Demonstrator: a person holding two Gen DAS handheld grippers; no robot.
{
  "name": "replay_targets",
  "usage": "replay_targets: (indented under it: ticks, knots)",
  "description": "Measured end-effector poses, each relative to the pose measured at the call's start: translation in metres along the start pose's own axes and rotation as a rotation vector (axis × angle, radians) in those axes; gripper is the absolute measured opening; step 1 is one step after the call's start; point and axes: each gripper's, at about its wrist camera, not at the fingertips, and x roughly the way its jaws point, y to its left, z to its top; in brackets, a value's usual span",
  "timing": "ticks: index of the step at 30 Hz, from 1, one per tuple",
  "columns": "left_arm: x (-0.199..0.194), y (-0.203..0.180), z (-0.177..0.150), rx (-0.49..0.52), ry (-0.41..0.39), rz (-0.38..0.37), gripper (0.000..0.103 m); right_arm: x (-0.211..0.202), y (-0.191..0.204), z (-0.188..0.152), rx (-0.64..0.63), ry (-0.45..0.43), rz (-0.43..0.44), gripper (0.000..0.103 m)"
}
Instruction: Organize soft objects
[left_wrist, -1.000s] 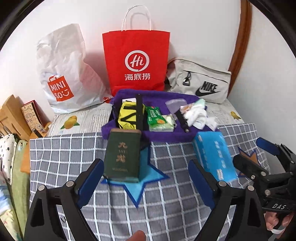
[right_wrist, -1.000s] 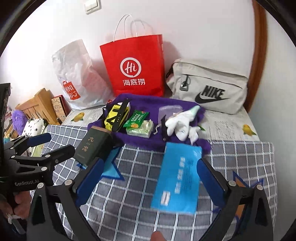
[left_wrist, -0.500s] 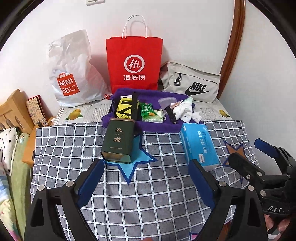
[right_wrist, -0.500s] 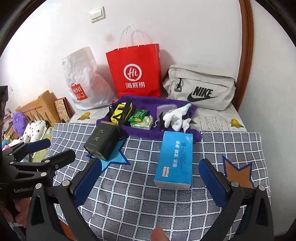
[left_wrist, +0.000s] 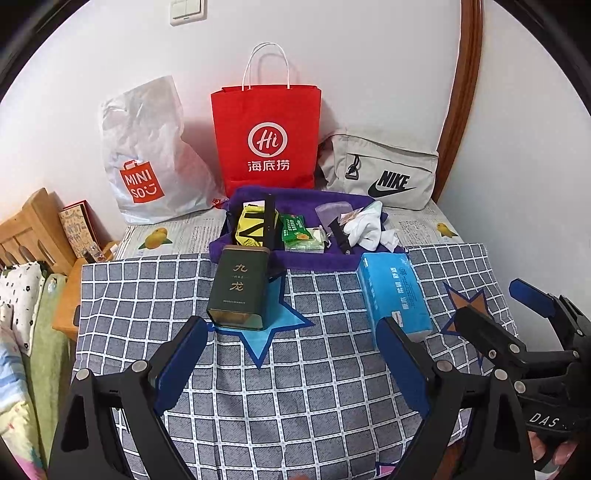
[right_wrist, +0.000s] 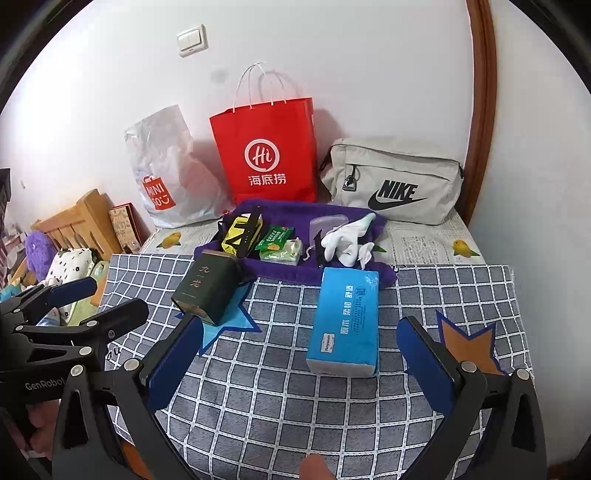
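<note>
Tissue pack (right_wrist: 345, 321), a soft blue wrapped block with white print, lies flat on the grey checked cloth (right_wrist: 295, 406) that covers the bench, its long side running away from the cameras. Behind it a purple towel (right_wrist: 295, 275) carries more soft things: white socks (right_wrist: 347, 240), a green packet (right_wrist: 275, 240) and a yellow-and-black pouch (right_wrist: 242, 232). A dark green tin (right_wrist: 205, 291) lies on a blue star patch (right_wrist: 225, 325), left of the tissue pack.

Right claw (right_wrist: 295, 373): released, blue pads wide apart, nothing between them; the tissue pack sits just ahead of its gap, apart from both pads. Left claw (left_wrist: 291, 365): likewise released and empty, with the tin just ahead of its gap and the tissue pack ahead to its right. Both claws tilt downward toward the cloth, side by side. A fingertip (right_wrist: 314, 467) shows at the lower edge of the right wrist view.
</note>
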Motion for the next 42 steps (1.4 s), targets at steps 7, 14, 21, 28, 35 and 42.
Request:
replay_targets:
  ticks: [7,14,21,28,35,42]
  knots:
    - [0.0007,0.0012,0.0011,-0.004,0.0,0.006,0.092,-0.0004,0.0003,0.0013,-0.003,-0.005,-0.007,0.103]
    - [0.0003,0.0018,0.0011,-0.011,0.002,0.0,0.092,-0.0029,0.0023,0.0026,-0.013,-0.01,-0.022,0.103]
    - [0.0034,0.0026,0.0007,-0.017,0.012,0.005,0.092,-0.0024,0.0032,0.0029,-0.014,-0.006,-0.023,0.103]
    - [0.0062,0.0038,0.0012,-0.023,0.021,0.009,0.092,0.0,0.0048,0.0041,-0.017,-0.002,-0.019,0.103]
    - [0.0065,0.0036,0.0012,-0.022,0.024,0.019,0.092,0.0016,0.0045,0.0043,-0.017,-0.001,-0.021,0.103]
    - [0.0069,0.005,-0.0001,-0.021,0.029,0.025,0.092,0.0015,0.0046,0.0036,-0.016,0.002,-0.022,0.103]
